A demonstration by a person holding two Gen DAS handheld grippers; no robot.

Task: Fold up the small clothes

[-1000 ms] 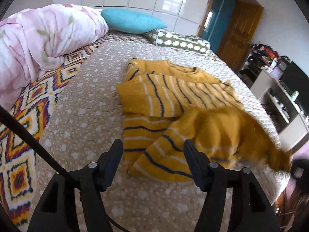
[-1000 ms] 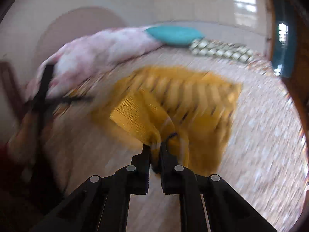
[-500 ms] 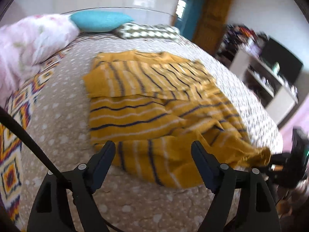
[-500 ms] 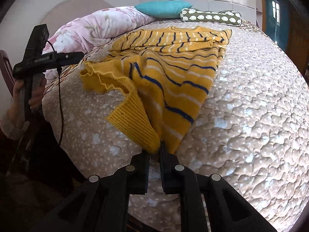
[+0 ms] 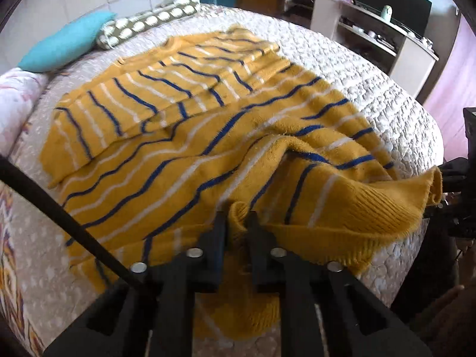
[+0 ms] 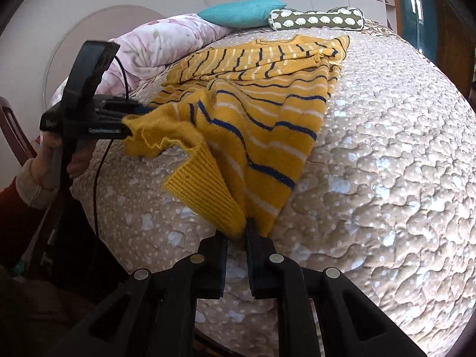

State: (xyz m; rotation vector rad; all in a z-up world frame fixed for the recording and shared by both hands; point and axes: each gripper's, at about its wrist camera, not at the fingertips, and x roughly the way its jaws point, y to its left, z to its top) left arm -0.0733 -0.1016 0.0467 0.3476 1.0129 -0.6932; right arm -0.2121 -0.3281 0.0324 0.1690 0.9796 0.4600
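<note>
Bed (image 6: pixel 386 148) quilted, sweater (image 6: pixel 253 113) spread on it, sleeves folded in | left gripper (image 5: pixel 238 226) just closed, pinching hem corner | right gripper (image 6: pixel 236 233) pinching other hem corner | both corners held, probably to fold hem toward collar

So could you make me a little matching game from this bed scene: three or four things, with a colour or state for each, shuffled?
Things:
1. sweater
2. pillow
3. bolster
4. left claw

States:
A. plain teal
B. shut on the ribbed hem
C. olive with pale spots
D. mustard with blue and white stripes

Pairs: 1-D, 2-A, 3-C, 4-B
</note>
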